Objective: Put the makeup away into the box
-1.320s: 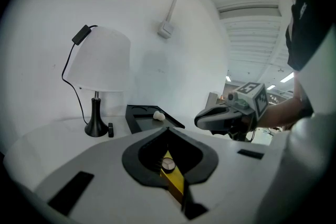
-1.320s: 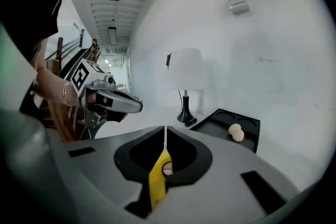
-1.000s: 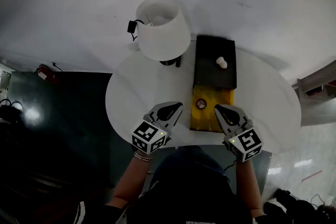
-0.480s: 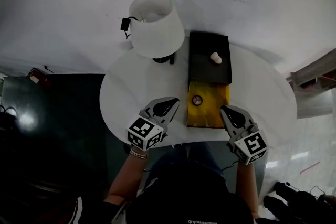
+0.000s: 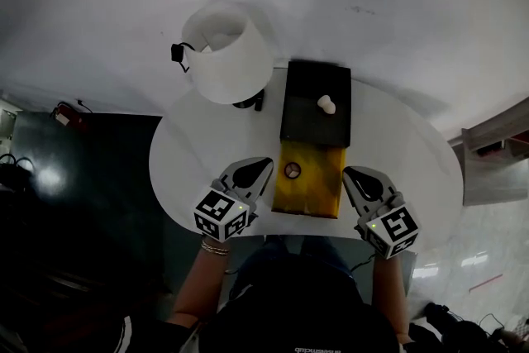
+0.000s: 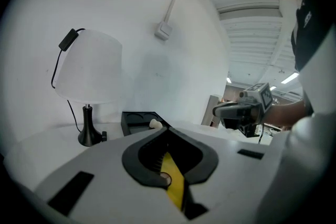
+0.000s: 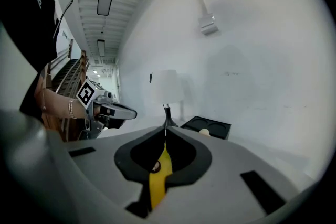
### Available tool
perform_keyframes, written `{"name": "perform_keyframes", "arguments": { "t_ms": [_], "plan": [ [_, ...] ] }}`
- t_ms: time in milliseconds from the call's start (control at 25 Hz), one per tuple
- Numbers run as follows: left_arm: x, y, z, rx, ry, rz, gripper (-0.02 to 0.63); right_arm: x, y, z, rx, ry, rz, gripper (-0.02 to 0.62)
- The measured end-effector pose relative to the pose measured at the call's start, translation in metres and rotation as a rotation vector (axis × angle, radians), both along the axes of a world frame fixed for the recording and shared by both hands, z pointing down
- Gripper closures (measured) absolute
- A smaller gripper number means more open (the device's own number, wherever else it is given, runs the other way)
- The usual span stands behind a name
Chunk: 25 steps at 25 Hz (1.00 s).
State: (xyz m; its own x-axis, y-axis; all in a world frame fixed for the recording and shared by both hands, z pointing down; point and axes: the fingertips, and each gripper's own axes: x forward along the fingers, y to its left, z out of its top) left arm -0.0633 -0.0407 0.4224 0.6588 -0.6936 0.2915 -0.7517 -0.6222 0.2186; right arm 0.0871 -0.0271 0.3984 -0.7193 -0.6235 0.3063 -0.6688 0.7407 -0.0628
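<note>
Shifting over the last second, the right gripper (image 5: pixel 349 173) has come off the flat yellow board (image 5: pixel 318 190) and sits just beside it, while the left gripper (image 5: pixel 266 164) has edged nearer the small round dark-rimmed makeup pot (image 5: pixel 292 170). Both sets of fingers are closed together and hold nothing, so I judge that no pickup has begun. The pot lies on the board's far left corner on the round white desk (image 5: pixel 194 157), near the open black box (image 5: pixel 307 113).
</note>
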Motion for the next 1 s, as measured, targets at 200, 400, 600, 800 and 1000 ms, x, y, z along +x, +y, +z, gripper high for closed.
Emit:
{"name": "perform_keyframes", "arguments": {
  "t_ms": [200,400,600,800,1000],
  "plan": [
    [0.021,-0.018,0.004,-0.005,-0.012,-0.089,0.590,0.028,-0.022,0.000,0.004,-0.013,-0.060,0.571],
    [0.034,-0.030,0.004,0.001,-0.034,-0.155,0.589,0.046,-0.040,0.004,0.005,-0.017,-0.114,0.571],
    [0.038,-0.037,0.003,0.011,-0.068,-0.191,0.589,0.051,-0.052,0.008,0.015,-0.014,-0.160,0.571],
    [0.045,-0.042,0.003,0.011,-0.092,-0.181,0.589,0.054,-0.061,0.005,0.025,-0.019,-0.161,0.571],
    [0.049,-0.060,0.001,0.020,-0.093,-0.128,0.590,0.052,-0.073,0.004,0.020,-0.021,-0.111,0.571]
  ]
}}
